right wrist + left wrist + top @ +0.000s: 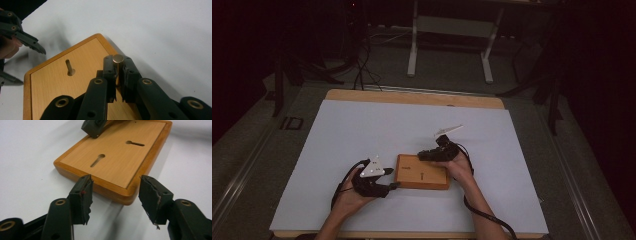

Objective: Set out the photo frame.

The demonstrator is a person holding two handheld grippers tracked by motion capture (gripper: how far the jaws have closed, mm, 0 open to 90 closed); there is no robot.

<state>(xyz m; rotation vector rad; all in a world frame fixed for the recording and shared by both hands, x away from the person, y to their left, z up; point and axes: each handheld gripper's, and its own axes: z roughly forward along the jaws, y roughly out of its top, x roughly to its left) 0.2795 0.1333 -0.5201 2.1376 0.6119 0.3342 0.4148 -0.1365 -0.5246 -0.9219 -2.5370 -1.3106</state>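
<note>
The right gripper (118,72) is clamped on a small brass-coloured peg (118,60) standing upright over the wooden board (75,90), close to the board's far corner as its own view shows it, with bare white table cover (162,30) just beyond that edge. The left gripper (115,195) has its jaws spread with nothing between them, the pads standing just short of the board's (120,162) rounded near corner and apart from the wood. In the high view the board (422,172) lies flat between the two hands near the front of the table (362,125), with wide free surface behind and to both sides.
</note>
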